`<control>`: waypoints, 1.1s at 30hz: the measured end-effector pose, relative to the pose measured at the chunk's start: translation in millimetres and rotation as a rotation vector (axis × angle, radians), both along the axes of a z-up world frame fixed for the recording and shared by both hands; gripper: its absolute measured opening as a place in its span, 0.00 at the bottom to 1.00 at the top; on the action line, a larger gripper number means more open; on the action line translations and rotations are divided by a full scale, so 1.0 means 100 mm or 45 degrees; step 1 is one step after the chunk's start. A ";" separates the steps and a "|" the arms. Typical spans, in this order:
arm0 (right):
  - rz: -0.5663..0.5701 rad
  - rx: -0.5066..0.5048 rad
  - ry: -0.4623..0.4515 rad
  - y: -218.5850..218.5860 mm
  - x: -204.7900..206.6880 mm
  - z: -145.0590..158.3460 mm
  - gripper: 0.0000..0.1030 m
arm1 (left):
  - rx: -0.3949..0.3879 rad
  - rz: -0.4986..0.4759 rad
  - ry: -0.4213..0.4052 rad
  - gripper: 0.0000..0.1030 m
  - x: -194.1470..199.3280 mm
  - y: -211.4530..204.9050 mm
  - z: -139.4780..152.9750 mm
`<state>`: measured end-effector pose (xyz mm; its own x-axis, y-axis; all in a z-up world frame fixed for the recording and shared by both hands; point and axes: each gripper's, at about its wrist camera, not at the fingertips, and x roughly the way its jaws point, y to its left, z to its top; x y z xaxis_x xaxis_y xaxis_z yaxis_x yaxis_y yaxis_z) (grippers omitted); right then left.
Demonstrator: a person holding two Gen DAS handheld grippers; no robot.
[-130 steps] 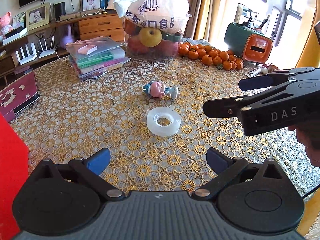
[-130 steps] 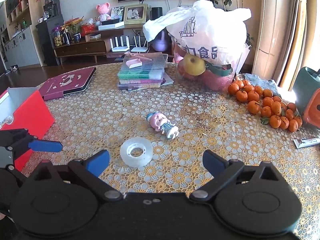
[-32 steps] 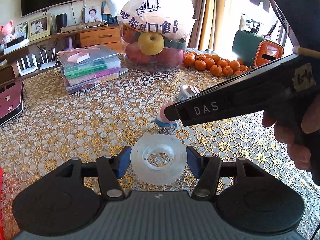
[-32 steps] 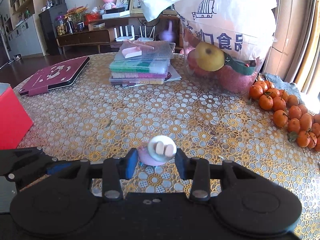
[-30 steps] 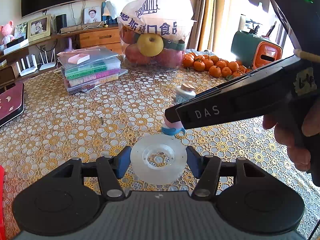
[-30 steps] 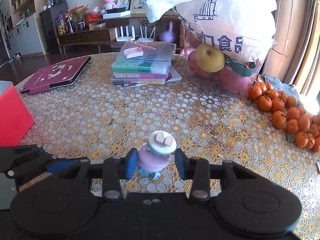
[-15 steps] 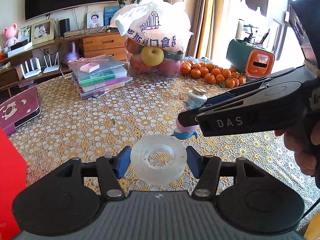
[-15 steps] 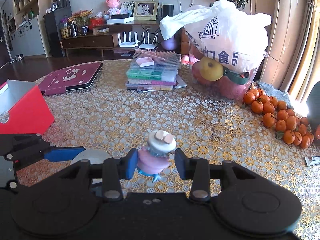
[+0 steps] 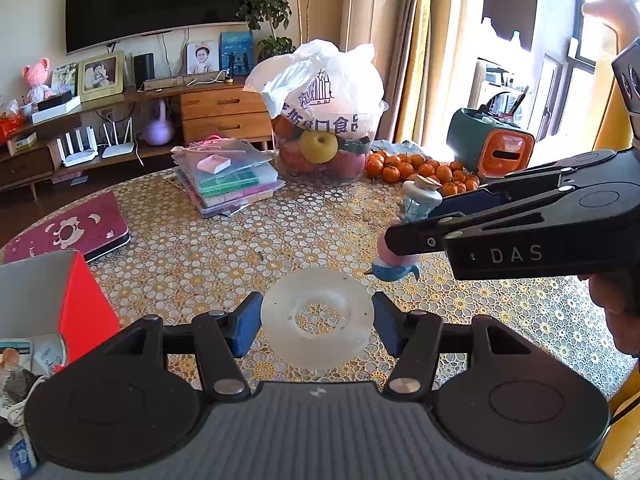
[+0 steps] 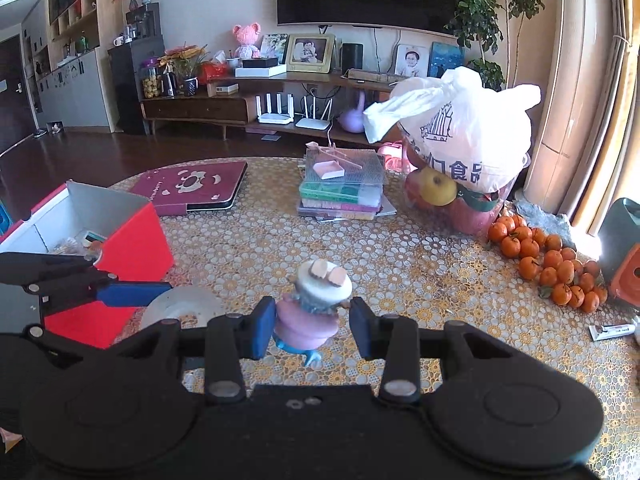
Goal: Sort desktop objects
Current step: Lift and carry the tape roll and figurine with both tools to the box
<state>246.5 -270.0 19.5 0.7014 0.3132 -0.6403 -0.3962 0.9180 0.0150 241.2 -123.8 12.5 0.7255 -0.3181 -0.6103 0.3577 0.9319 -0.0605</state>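
Both tongs have lifted clear of the counter (image 9: 224, 248): left tongs (image 9: 318, 322) clamp the tape roll (image 9: 318, 316), right tongs (image 10: 312, 330) clamp the pig figurine (image 10: 312, 312); red box (image 10: 120, 236) waits at nine o'clock.

Each black gripper (image 9: 318, 326) has blue pads (image 9: 245, 323), silver screws and, on the right gripper (image 9: 404, 226), white "DAS" lettering.

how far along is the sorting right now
Midway. Done: both items are picked up and lifted off the table. In hand: the left hand-held gripper clamps the tape roll; the right hand-held gripper clamps the toy. Left: dropping both, likely into the red box, which already holds items.
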 end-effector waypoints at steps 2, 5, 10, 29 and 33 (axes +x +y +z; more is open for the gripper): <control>0.008 0.001 -0.010 0.07 -0.08 0.06 0.38 | 0.000 0.008 -0.001 0.56 -0.08 0.07 0.08; 0.018 0.008 -0.024 0.17 -0.18 0.15 0.38 | 0.006 0.025 -0.016 0.56 -0.21 0.18 0.19; 0.073 0.009 -0.050 0.41 -0.33 0.30 0.38 | 0.010 0.071 -0.047 0.56 -0.41 0.44 0.38; 0.277 -0.014 -0.075 1.60 -0.55 0.51 0.39 | 0.016 0.277 -0.070 0.57 -0.97 1.70 0.61; 0.310 -0.017 -0.075 1.82 -0.53 0.52 0.39 | 0.019 0.313 -0.068 0.57 -1.00 1.91 0.59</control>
